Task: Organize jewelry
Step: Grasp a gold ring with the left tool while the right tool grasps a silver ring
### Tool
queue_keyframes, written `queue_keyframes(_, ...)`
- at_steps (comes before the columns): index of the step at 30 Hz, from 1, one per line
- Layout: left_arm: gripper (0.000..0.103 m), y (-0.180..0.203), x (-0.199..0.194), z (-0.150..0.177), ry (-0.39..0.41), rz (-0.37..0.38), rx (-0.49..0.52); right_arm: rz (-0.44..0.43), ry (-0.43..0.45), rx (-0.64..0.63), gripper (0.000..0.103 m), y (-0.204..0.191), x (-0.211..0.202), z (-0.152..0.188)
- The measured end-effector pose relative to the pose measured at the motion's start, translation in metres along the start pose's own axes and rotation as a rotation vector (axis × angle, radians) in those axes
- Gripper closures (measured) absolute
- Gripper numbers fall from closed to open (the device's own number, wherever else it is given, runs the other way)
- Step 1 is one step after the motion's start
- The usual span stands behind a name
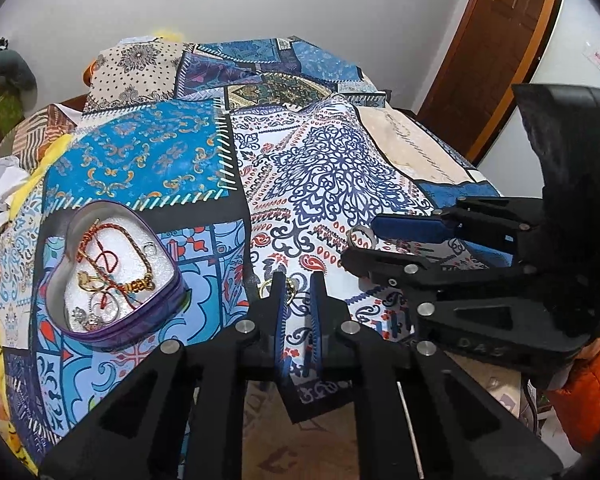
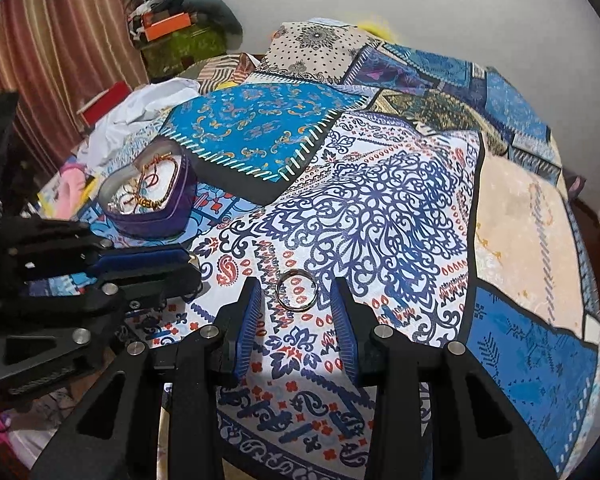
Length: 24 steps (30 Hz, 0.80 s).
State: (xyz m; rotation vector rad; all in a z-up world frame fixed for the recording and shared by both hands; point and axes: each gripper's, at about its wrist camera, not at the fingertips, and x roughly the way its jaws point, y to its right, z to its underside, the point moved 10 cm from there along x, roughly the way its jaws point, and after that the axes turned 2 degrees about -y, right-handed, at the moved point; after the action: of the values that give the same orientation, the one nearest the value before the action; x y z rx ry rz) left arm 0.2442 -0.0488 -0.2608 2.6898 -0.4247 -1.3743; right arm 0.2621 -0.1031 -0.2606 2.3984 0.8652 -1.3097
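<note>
Right gripper (image 2: 296, 308): fingers (image 2: 247, 320) set apart, nothing between the pads yet. Just ahead of the tips, centred in the gap, a silver ring (image 2: 297, 291), lying flat on the patterned bedspread (image 2: 380, 208). Not touching either pad, sitting just past the tip line. Round thing, so no long axis to worry about; only the hoop plane matters, and that's flat to the cloth. Looks like a short push fwd and down, then close across the hoop. Risk, prob: soft cloth, thin ring, pads could skid over it or pinch fabric along with it.

Left gripper (image 1: 298, 292): fingers (image 1: 278, 300) much closer together, narrow gap, nothing clearly held. A gold ring (image 1: 265, 286) peeks out just beside the left pad, partly hidden, can't tell if touching. Same silver ring seen in the left wrist view (image 1: 362, 237), right at the tips of the right gripper, well off to the side of the left one. So right hand nearer for silver, left nearer for gold.

Farther out, to the left: heart-shaped tin (image 1: 116, 276), open, already holding chains, a red cord and rings on white padding. Drop-off likely there, nearer the left gripper.
</note>
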Motion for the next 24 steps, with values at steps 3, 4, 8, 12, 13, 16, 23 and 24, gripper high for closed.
queue_keyframes(3, 0.094, -0.002, -0.004, -0.001, 0.007, -0.016, 0.007, 0.006, 0.005, -0.005, 0.083, 0.0, 0.0, 0.0)
queue_keyframes(4, 0.094, -0.003, -0.005, -0.001, 0.008, -0.025, 0.01, 0.0, 0.007, 0.002, 0.083, 0.001, 0.0, 0.0)
queue_keyframes(8, 0.083, -0.006, -0.003, 0.001, -0.002, -0.038, 0.009, -0.002, 0.016, 0.01, 0.083, 0.002, -0.001, 0.0)
queue_keyframes(12, 0.076, -0.009, 0.004, 0.006, -0.023, -0.041, 0.001, -0.004, 0.022, 0.018, 0.083, 0.002, -0.002, 0.0)
queue_keyframes(13, 0.076, -0.009, 0.005, 0.007, -0.024, -0.042, 0.0, -0.008, 0.024, 0.022, 0.083, 0.002, -0.002, 0.0)
queue_keyframes(16, 0.076, -0.009, 0.008, 0.006, -0.022, -0.037, -0.01, -0.013, 0.029, 0.032, 0.083, 0.003, -0.004, 0.001)
queue_keyframes(23, 0.083, -0.01, 0.013, 0.004, -0.023, -0.016, -0.032, -0.021, 0.038, 0.05, 0.083, 0.004, -0.005, 0.0)
queue_keyframes(24, 0.083, -0.01, 0.013, 0.004, -0.022, -0.018, -0.03, -0.022, 0.039, 0.052, 0.083, 0.004, -0.006, 0.0)
